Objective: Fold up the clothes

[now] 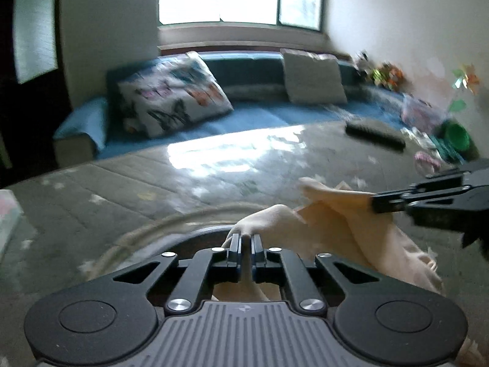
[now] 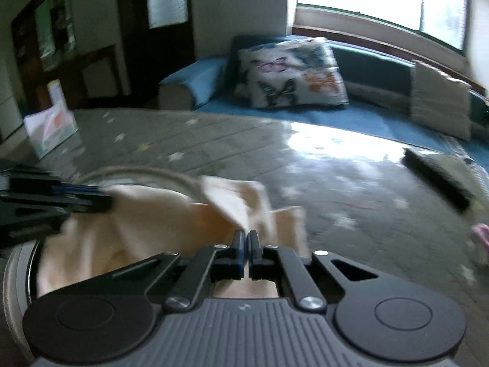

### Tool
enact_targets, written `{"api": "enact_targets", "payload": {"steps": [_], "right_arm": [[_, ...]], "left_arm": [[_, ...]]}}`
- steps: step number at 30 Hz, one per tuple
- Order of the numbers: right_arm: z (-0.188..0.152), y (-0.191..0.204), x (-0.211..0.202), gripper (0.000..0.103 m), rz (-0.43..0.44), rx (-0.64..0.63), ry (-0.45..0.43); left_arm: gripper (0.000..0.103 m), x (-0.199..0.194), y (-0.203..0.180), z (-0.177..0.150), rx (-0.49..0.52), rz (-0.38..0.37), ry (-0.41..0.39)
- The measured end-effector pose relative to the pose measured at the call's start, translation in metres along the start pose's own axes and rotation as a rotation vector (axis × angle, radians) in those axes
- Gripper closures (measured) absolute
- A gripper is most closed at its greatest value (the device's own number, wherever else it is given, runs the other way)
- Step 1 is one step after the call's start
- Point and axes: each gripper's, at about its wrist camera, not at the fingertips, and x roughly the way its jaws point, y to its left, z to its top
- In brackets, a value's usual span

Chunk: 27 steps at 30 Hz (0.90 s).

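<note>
Hand-held grippers (both) [image 1: 246, 238] [image 2: 247, 235] pinch cream garment [image 1: 342, 214]; remote [image 1: 374, 136] nearby.

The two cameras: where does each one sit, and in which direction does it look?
Left wrist: on the left gripper, facing sofa and window; the right gripper enters from the right.
Right wrist: on the right gripper, facing the same sofa; the left gripper enters from the left.
Shared: cream cloth, butterfly pillow.
</note>
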Motion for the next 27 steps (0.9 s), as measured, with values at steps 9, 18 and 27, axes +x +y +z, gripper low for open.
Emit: {"api": "enact_targets", "payload": {"steps": [9,18,27], "right_arm": [[-0.032,-0.070,-0.082,0.101,-0.152,0.131,-0.084],[-0.098,-0.133,-0.155,0.101,-0.278,0.283,-0.106],[-0.145,-0.147,-0.188,0.103,-0.346,0.372,-0.061]], "left_arm": [[0.097,-0.103,0.027,-0.028,-0.128,0.146,-0.108],[0.098,-0.185,0.056,-0.090,-0.264,0.242,-0.067],[0.097,-0.212,0.076,-0.130,-0.354,0.273,0.050]]}}
